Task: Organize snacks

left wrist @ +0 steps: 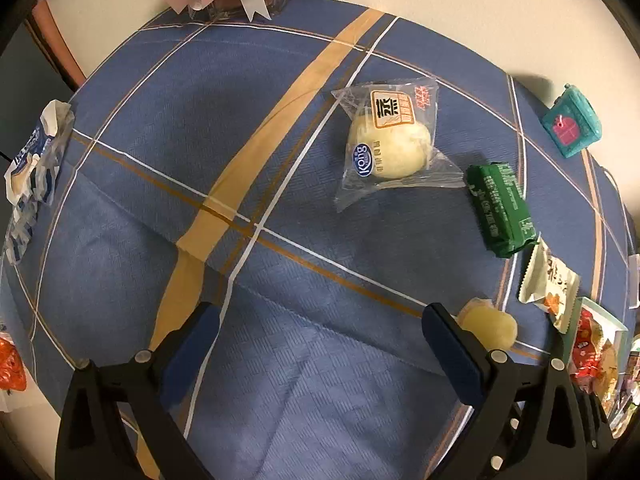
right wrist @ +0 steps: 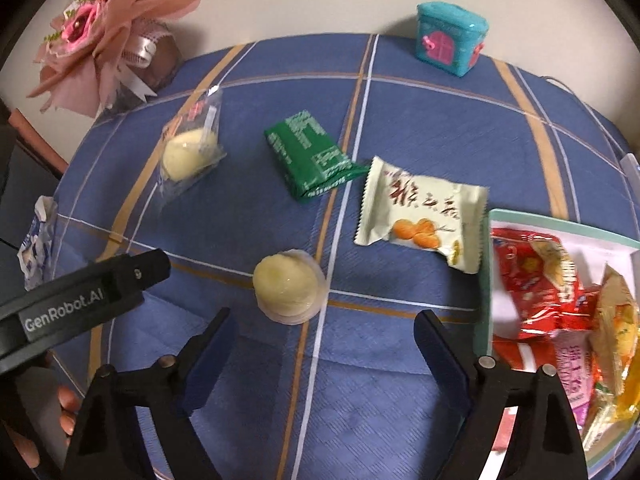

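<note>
Snacks lie on a blue plaid tablecloth (left wrist: 280, 380). A steamed cake in a clear wrapper (left wrist: 390, 146) lies ahead of my left gripper (left wrist: 320, 320), which is open and empty. A green packet (left wrist: 502, 210), a pale cream packet (right wrist: 420, 216) and a small round yellow cake (right wrist: 288, 284) lie nearby. My right gripper (right wrist: 324, 328) is open and empty, just short of the round cake. A white tray (right wrist: 486, 280) at the right holds red and orange snack bags (right wrist: 536, 280). The left gripper's body (right wrist: 80, 300) shows at the left of the right wrist view.
A teal toy house (right wrist: 450, 38) and a pink flower bouquet (right wrist: 100, 28) stand at the table's far edge by the wall. A blue-white wrapper (left wrist: 32, 168) lies at the left edge, an orange packet (left wrist: 10, 364) at the near left.
</note>
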A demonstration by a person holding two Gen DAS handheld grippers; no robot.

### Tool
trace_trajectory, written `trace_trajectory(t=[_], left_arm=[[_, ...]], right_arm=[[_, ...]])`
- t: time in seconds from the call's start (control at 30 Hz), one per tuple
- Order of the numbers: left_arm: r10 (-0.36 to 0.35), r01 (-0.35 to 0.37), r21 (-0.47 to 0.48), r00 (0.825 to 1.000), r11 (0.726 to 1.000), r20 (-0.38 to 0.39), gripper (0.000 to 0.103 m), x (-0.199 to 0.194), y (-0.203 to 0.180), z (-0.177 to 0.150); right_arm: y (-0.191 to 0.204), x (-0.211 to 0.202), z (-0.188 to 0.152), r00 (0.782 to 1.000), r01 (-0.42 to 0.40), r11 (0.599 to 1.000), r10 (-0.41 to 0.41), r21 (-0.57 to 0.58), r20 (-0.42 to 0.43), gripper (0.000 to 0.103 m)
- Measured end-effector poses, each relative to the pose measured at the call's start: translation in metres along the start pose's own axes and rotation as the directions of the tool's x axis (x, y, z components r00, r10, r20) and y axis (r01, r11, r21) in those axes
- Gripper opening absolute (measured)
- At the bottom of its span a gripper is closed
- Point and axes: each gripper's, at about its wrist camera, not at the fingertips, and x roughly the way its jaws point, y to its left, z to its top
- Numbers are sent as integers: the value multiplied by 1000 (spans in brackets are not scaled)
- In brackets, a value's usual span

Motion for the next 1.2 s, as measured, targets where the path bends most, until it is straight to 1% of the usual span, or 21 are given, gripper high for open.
trace_trajectory(t=[0.17, 0.27, 0.4, 0.5, 0.6, 0.67, 0.73, 0.8, 0.9, 0.97, 1.03, 1.2], left_arm=[[5, -5, 0, 1000, 1000, -10, 101, 7, -1, 2], [12, -12, -1, 1000, 1000, -8, 101, 11, -3, 5], [18, -18, -3, 1000, 1000, -6, 101, 15, -2, 7], [18, -18, -5, 1000, 1000, -9, 101, 19, -2, 9], [19, -19, -1, 1000, 1000, -11, 101, 23, -3, 10], [20, -20, 3, 1000, 1000, -10, 101, 23, -3, 10], [21, -21, 0, 1000, 1000, -8, 101, 20, -3, 8], [20, -20, -3, 1000, 1000, -5, 101, 14, -1, 5], [16, -16, -2, 1000, 1000, -2, 101, 11, -2, 6], [13, -13, -2, 1000, 1000, -1, 101, 10, -1, 6], [10, -10, -3, 1000, 1000, 1, 101, 9, -1, 7], [-1, 1, -5, 1000, 1000, 4, 101, 5, 0, 10]], right_arm=[[3, 16, 1, 1000, -4, 1000, 4, -6, -14, 84], [7, 25, 1, 1000, 2, 1000, -2, -9, -24, 83], [16, 31, 0, 999, 51, 998, -51, -46, -10, 83], [25, 34, -1, 996, 94, 993, -95, -77, 1, 80], [31, 34, 0, 996, 93, 992, -91, -85, 20, 71], [35, 33, 1, 996, 89, 991, -87, -97, 30, 60], [39, 33, 3, 996, 84, 991, -81, -108, 34, 51], [42, 33, 4, 996, 88, 990, -84, -113, 39, 49], [43, 34, 6, 997, 67, 993, -64, -95, 37, 47], [40, 34, 9, 997, 61, 995, -58, -83, 42, 44], [27, 30, 9, 998, 50, 996, -47, -79, 38, 44], [22, 29, 13, 999, 21, 998, -19, -59, 36, 44]])
